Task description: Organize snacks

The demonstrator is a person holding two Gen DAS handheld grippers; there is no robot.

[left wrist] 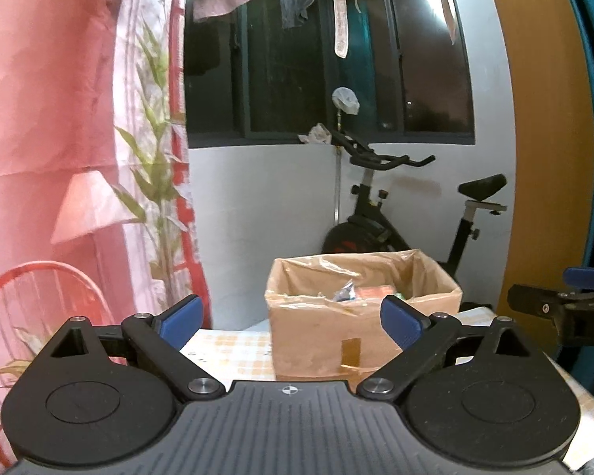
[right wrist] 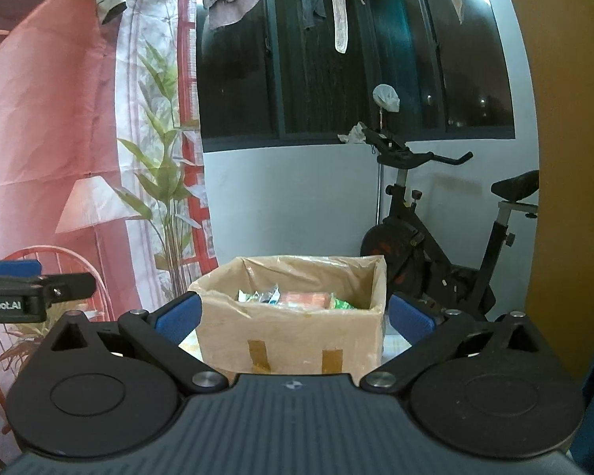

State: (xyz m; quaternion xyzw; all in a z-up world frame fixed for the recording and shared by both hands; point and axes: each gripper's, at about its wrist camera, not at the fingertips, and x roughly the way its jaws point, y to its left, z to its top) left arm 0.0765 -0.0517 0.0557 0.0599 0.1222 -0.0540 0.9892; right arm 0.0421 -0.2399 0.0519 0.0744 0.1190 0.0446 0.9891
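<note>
From my left tool [left wrist: 291, 321], spread wide with nothing between its blue pads, I see the cardboard box [left wrist: 360, 316] standing on the checked table [left wrist: 233, 350] just ahead and a little to the right. The box is lined with plastic, and snack packets [left wrist: 346, 292] already lie inside, so I judge the sorting well along.

From my right tool [right wrist: 293, 318], also fully spread and empty, the box sits squarely ahead, its taped front facing me. More packets show over the rim. I hold both tools back and level, probably clear of the box after dropping something.
</note>
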